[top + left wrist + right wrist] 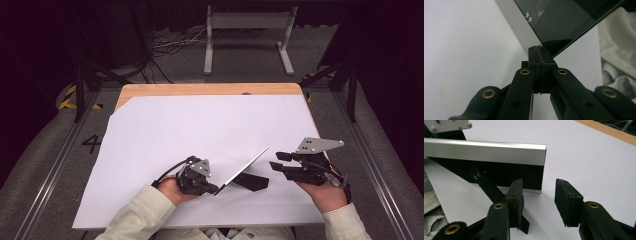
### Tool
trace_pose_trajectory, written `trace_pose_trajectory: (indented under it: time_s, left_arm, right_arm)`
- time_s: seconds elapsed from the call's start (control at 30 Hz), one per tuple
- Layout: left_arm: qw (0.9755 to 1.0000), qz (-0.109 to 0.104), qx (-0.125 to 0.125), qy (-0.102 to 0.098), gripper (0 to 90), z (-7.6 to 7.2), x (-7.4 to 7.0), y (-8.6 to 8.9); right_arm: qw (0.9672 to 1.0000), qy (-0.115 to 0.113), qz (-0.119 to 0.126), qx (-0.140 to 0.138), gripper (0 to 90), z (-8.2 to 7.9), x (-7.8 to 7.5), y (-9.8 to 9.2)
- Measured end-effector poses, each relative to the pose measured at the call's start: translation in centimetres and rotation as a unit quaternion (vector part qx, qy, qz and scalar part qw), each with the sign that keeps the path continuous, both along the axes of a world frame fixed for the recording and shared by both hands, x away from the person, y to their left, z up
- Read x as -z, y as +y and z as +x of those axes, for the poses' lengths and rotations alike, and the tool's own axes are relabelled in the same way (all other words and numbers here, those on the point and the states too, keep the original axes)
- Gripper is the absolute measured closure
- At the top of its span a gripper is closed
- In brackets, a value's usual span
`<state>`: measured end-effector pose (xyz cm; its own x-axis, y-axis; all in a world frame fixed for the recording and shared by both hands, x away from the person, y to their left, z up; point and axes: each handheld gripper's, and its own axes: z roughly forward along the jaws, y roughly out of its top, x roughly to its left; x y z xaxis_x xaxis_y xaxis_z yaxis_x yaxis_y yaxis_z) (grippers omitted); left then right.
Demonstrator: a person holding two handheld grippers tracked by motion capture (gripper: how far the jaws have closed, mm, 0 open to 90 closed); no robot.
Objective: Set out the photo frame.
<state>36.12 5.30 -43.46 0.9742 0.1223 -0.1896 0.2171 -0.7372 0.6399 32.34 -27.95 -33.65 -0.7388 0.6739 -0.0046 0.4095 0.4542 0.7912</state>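
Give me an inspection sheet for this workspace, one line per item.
Surface: white sheet over a wooden table.
Job's things: silver-framed panel, tilted, black stand behind it.
Clutter: nothing seen.
Tongs: left tongs shut on the panel's corner; right tongs open, beside the panel's other end, apart from it.
Cables: left tongs' cable loops over the hand; loose cables on the floor.
Surroundings: grey stand, dark floor.

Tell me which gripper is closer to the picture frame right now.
Left. The left gripper is shut on the picture frame's lower corner, holding it tilted. The right gripper hovers open just off its far side, not touching.
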Motion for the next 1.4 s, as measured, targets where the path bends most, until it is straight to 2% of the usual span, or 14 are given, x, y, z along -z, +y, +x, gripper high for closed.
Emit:
trace_pose_trajectory:
  time_s: [0.33,0.53,0.7,0.9,1.17,1.3,1.33,1.4]
  left_arm:
    - [0.9988,0.014,0.044,0.012,90.0,-1.2,0.2,-1.5]
    - [0.9975,0.018,0.067,0.011,90.0,-1.9,0.3,-2.6]
    - [0.9962,0.020,0.083,0.016,90.0,-2.5,0.4,-3.6]
    - [0.9945,0.021,0.100,0.020,90.0,-2.9,0.5,-4.6]
    - [0.9928,0.019,0.116,0.019,90.0,-3.4,0.6,-6.0]
    - [0.9924,0.019,0.119,0.026,90.0,-3.5,0.7,-6.8]
    - [0.9926,0.012,0.119,0.021,90.0,-3.5,0.8,-7.1]
    - [0.9924,0.012,0.121,0.022,90.0,-3.6,0.8,-7.4]
  right_arm:
    - [1.0000,0.003,0.003,0.000,58.3,0.1,0.0,-0.2]
    - [1.0000,0.007,0.003,0.001,59.7,0.1,0.0,-0.3]
    - [0.9995,0.022,0.021,0.006,63.1,0.3,-0.1,-0.6]
    - [0.9988,0.036,0.032,0.002,65.8,0.5,-0.3,-1.1]
    - [0.9984,0.043,0.038,-0.001,67.1,0.6,-0.4,-1.2]
    - [0.9982,0.043,0.041,-0.001,67.5,0.6,-0.4,-1.3]
    - [0.9982,0.043,0.041,-0.001,67.5,0.6,-0.4,-1.3]
    - [0.9981,0.044,0.043,0.000,67.6,0.6,-0.4,-1.3]
